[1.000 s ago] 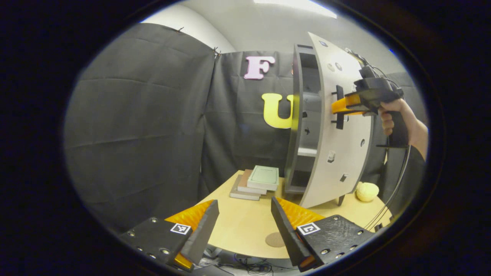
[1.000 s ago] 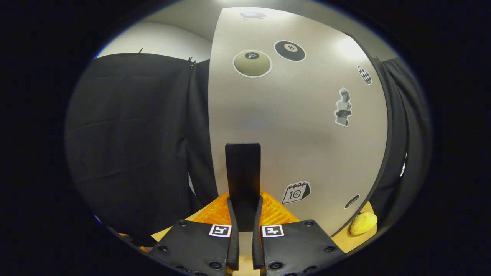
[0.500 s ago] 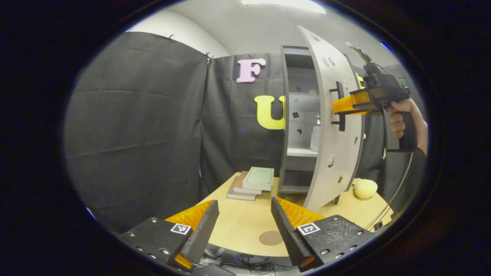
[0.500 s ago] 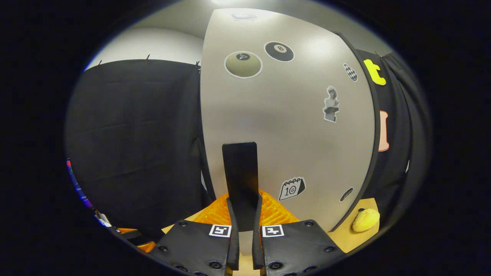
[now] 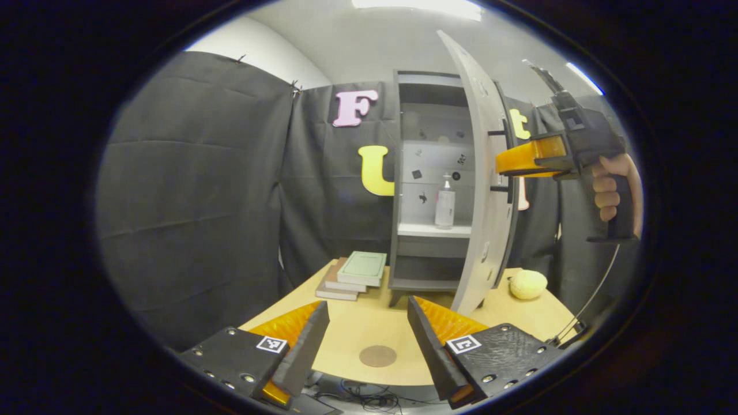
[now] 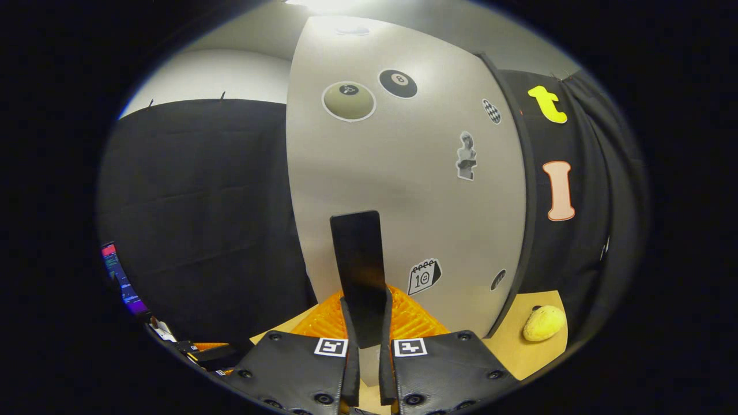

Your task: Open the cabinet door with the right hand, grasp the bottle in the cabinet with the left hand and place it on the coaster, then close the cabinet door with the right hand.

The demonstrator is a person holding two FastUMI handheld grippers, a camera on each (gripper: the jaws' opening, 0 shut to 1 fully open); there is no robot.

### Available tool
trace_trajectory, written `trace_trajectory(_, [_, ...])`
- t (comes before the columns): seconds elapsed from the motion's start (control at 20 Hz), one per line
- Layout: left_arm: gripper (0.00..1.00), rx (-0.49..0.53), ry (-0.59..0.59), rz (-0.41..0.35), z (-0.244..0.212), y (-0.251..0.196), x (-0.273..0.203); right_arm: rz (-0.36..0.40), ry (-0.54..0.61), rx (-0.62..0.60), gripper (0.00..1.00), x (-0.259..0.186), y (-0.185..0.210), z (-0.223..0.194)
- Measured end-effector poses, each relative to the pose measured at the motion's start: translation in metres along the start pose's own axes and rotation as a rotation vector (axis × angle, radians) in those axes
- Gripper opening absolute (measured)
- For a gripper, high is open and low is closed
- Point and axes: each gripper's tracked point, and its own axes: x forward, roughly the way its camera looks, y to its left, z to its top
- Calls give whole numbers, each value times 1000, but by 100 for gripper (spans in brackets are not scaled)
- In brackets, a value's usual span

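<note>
Smooth pale wood-look tabletop (image 5: 351, 328) at lower centre, matt grey cabinet door (image 6: 403, 190) with a soft sheen and flat stickers, matt black door handle (image 6: 358, 259), translucent plastic pump bottle (image 5: 444, 204), matt brown round coaster (image 5: 377, 355), ridged right-gripper pads (image 6: 323, 323), creased cloth wall (image 5: 190, 190) at left.

**Draped booth, pale table**

Black cloth walls (image 5: 202, 173) hang in folds below a white wall (image 5: 259, 49) and a bright ceiling light strip (image 5: 415, 4) — a light wooden tabletop (image 5: 357, 328) stands in front.
</note>
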Motion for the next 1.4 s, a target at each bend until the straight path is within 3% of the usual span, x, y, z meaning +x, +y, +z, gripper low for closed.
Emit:
trace_trajectory(0.25, [83,-39,-17,-62,8,-36,1,9,2,-3,15,-2,-5,1])
trace_trajectory(0.65, [82,23,-17,-124,26,-59,10,-30,-47,34,12,-15,-18,1])
trace_trajectory(1.0, [82,61,3,-215,27,-83,38,-170,-85,52,14,-25,-38,4])
trace_trajectory(1.2, [85,67,-8,-296,36,-102,55,-337,-81,37,14,-31,-72,2])
trace_trajectory(1.25, [83,70,-17,-311,41,-102,57,-380,-92,45,0,-40,-77,4])
trace_trajectory(1.3, [82,73,-26,-325,46,-103,59,-413,-93,51,4,-45,-81,3])
trace_trajectory(1.4, [84,88,-34,-343,50,-103,65,-386,-89,105,3,-39,-70,0])
